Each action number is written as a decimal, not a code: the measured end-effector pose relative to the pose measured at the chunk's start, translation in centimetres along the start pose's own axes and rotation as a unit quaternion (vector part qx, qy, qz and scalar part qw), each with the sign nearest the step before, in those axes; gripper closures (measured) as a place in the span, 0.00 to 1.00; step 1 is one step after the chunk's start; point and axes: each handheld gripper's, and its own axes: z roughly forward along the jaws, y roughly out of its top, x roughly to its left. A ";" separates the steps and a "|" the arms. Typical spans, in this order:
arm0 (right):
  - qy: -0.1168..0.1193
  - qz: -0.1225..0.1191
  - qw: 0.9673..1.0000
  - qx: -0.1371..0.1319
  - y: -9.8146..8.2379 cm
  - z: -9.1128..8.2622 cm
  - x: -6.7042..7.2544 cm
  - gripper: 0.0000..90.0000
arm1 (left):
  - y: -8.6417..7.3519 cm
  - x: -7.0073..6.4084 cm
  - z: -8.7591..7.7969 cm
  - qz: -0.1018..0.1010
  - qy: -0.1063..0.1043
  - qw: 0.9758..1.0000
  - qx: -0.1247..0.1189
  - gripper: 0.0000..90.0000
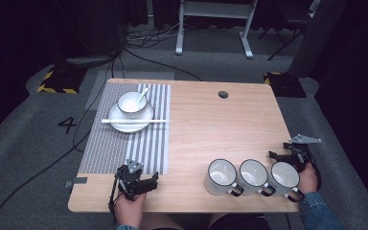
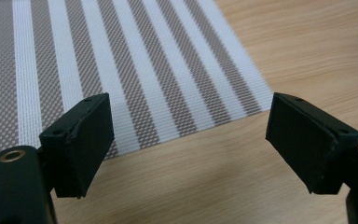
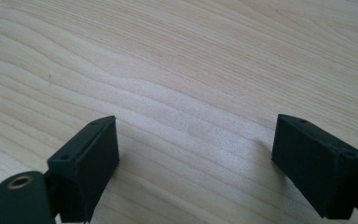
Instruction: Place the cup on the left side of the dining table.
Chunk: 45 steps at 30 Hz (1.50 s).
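Wooden bench (image 1: 206, 124): striped mat (image 1: 124, 143) at left carries plate (image 1: 120, 125), bowl (image 1: 132, 104), spoon (image 1: 143, 95), chopstick (image 1: 133, 121), laid as place setting. Three mugs (image 1: 253, 177) in row at near right edge, handles toward person, likely staged for pickup. Left hand-held gripper (image 1: 141, 184) jaws spread, empty, near mat corner. Right hand-held gripper (image 1: 287, 155) jaws spread, empty, just beside rightmost mug.

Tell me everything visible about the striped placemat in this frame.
The placemat is a rectangular woven mat, grey and white in lengthwise stripes, lying flat on the left part of the wooden table. At its far end it carries a white plate with a bowl and spoon; a white stick lies across the plate. The open left gripper sits by its near right corner, not touching.
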 end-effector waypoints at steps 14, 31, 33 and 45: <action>-0.001 0.001 1.000 0.000 0.0 0.0 0.0 0.16 | 1.4 -5.5 -3.8 0.030 -0.097 0.992 -0.071 0.18; -0.001 -0.002 1.000 -0.001 0.0 0.0 0.0 0.16 | 0.9 -13.0 -0.1 0.107 -0.125 0.985 -0.044 0.17; -0.001 -0.001 1.000 -0.001 0.0 0.0 0.0 0.16 | 0.8 -13.8 0.5 0.113 -0.128 0.984 -0.043 0.16; 0.000 0.002 1.000 0.000 0.0 0.0 0.1 0.16 | 0.8 -16.8 3.5 0.133 -0.162 0.976 -0.066 0.10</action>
